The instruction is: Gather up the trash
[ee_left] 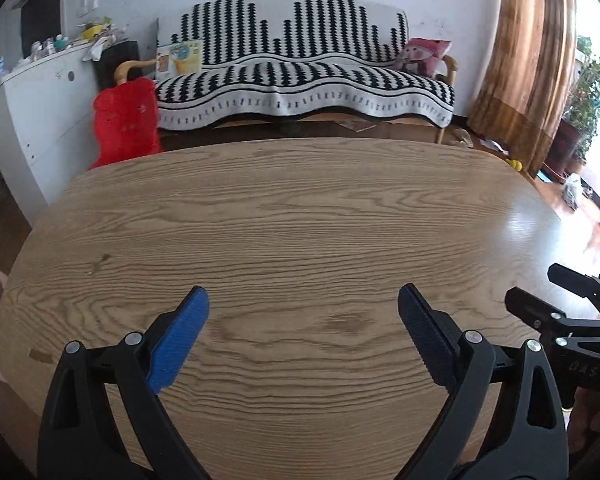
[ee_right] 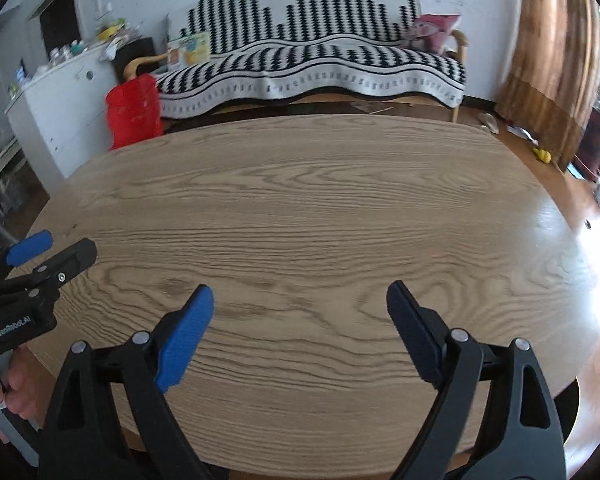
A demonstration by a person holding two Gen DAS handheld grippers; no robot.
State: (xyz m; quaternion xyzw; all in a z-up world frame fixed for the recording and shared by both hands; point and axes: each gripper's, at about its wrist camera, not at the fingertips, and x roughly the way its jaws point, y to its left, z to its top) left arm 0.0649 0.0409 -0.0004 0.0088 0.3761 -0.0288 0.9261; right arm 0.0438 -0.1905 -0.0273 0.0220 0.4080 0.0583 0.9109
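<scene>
Plainly no trash shows on the bare wooden worktop (ee_left: 284, 216), so with the left gripper (ee_left: 303, 312) and right gripper (ee_right: 300, 310) both spread wide and empty, scanning the surroundings seems wisest.

Brightness: daylit room, evenly bright in both views.
Light source: from the right, past the curtain (ee_left: 516, 60), where the picture burns out to white.
Glare: a white sheen lies on the right end of the worktop (ee_left: 528, 220), also in the right wrist view (ee_right: 560, 216).
Blur: slight motion smear on the curtain and the right-hand floor; wood grain mostly crisp.
Distortion: strong fisheye; the worktop edge and sofa (ee_left: 300, 64) bow, black vignette in the corners.
Shadows: soft, faint.
</scene>
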